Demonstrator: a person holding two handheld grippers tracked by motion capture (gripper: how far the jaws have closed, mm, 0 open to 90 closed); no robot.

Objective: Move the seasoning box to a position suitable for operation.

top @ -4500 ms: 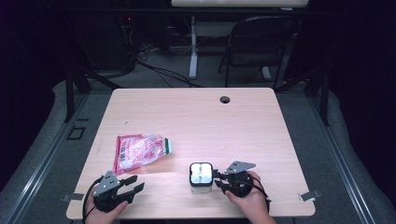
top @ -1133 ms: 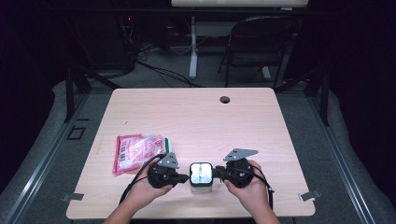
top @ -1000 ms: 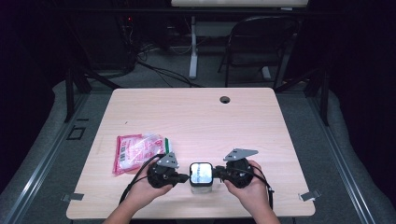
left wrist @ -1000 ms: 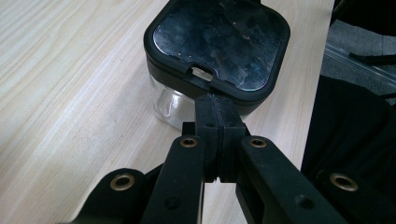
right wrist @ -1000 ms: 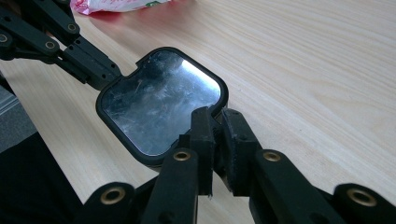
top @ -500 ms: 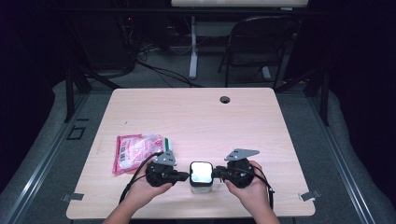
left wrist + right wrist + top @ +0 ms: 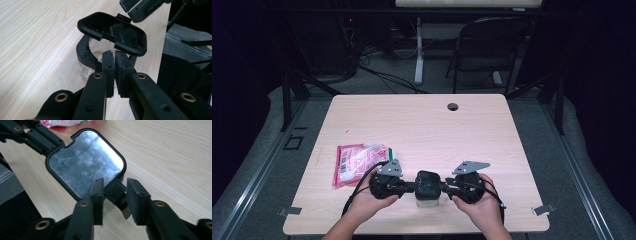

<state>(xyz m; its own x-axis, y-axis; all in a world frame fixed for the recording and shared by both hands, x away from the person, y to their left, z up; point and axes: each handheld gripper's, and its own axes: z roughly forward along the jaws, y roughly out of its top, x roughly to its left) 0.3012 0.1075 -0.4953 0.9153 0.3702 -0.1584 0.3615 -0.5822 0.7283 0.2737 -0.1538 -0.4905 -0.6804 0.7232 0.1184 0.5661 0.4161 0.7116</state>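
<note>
The small clear glass jar with a black plastic collar (image 7: 427,196) stands on the light wooden bench (image 7: 422,125), in the lower centre of the high view, between both hands. Its hinged black lid with a clear window (image 7: 112,32) is raised and tilted clear of the mouth, so opening appears nearly complete.

The left claw (image 7: 115,55) has its pads almost together, pinching the collar at the near rim. The right claw (image 7: 113,185) has just been opening; the lid's latch tab sits between its pads, apparently unclamped.

A red-and-white plastic packet (image 7: 357,162) lies unopened at lower left. Remaining work probably includes swinging the lid fully back.
</note>
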